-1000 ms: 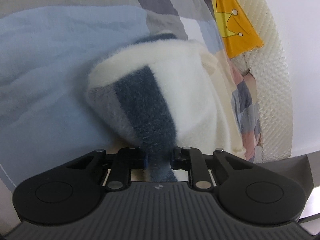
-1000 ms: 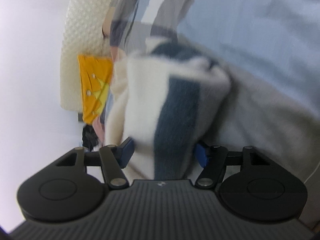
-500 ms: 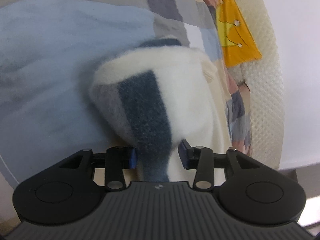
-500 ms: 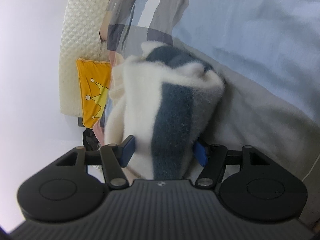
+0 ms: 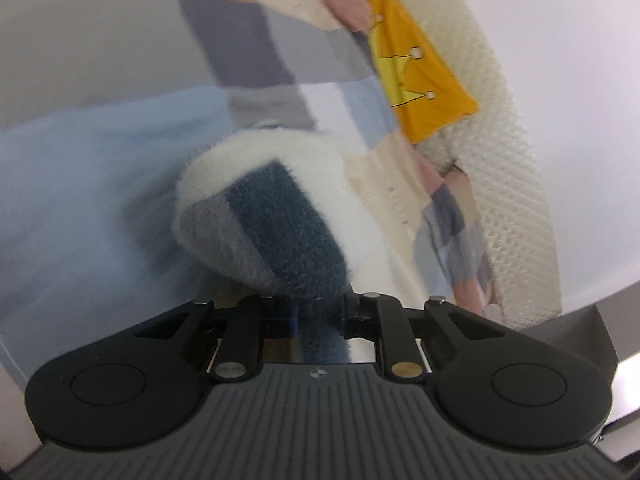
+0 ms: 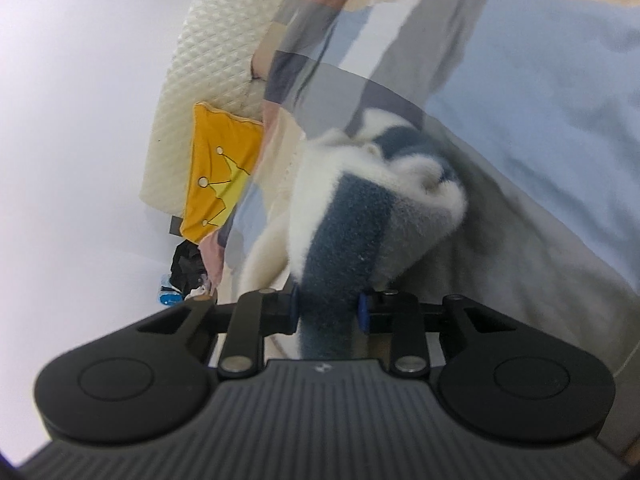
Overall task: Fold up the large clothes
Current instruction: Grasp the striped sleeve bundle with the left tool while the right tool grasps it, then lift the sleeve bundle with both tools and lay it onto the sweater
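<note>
Bed with patchwork cover [image 5: 248, 36], fuzzy garment bunched on it, both grippers on its near edge.

Fluffy white, navy and grey garment [image 5: 280, 216] lies mid-bed. Left gripper [image 5: 318, 316] closing, fingers pinching the navy stripe. Right gripper [image 6: 328, 312] likewise closing, navy fabric squeezed between blue pads. Orange crown cushion [image 5: 420, 76] leans on cream quilted headboard [image 5: 516, 184]; white wall beyond.
</note>
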`<state>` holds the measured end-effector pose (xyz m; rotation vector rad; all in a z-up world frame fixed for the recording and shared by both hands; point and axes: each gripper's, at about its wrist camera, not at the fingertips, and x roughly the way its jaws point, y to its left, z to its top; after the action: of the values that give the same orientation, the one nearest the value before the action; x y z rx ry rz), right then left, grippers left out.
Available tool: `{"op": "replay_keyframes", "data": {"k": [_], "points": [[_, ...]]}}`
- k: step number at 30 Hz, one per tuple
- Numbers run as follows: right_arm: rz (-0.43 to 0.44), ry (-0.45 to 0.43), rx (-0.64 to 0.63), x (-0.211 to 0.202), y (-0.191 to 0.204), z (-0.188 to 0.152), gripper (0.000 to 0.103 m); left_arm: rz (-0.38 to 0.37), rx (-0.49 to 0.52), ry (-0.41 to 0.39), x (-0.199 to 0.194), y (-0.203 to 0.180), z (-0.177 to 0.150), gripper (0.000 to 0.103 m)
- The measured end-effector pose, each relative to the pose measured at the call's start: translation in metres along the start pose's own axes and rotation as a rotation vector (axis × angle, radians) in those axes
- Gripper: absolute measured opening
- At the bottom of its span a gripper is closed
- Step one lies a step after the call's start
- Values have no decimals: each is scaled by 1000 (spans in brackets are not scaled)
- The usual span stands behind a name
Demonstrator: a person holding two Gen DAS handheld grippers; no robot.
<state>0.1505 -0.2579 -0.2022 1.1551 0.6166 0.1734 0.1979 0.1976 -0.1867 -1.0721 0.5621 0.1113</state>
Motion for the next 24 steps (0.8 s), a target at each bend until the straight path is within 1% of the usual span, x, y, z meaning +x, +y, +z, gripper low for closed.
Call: {"op": "replay_keyframes", "data": {"k": [3, 8, 12, 16, 18, 20, 23, 24], "points": [[12, -17, -25, -21, 18, 0, 30, -14, 41, -7, -27, -17, 0, 19], [-47, -1, -68, -65, 44, -1, 30, -35, 84, 9, -87, -29, -15, 19], [-55, -8, -63, -106, 43, -11, 30, -28, 92, 23, -134, -23, -39, 19], [-76, -15, -46, -144, 33, -25, 30, -24, 55, 35, -170, -4, -61, 20], [-90, -5, -5, -155, 25, -30, 30, -17, 48, 39, -180, 2, -68, 20], [-95, -2, 10, -162, 22, -31, 30, -13, 59, 42, -182, 3, -68, 20], [-88, -9, 2, -156, 28, -26, 30, -25, 68, 26, -179, -3, -63, 20], [-85, -10, 13, -153, 30, -23, 30, -24, 72, 21, -171, -9, -60, 20]]}}
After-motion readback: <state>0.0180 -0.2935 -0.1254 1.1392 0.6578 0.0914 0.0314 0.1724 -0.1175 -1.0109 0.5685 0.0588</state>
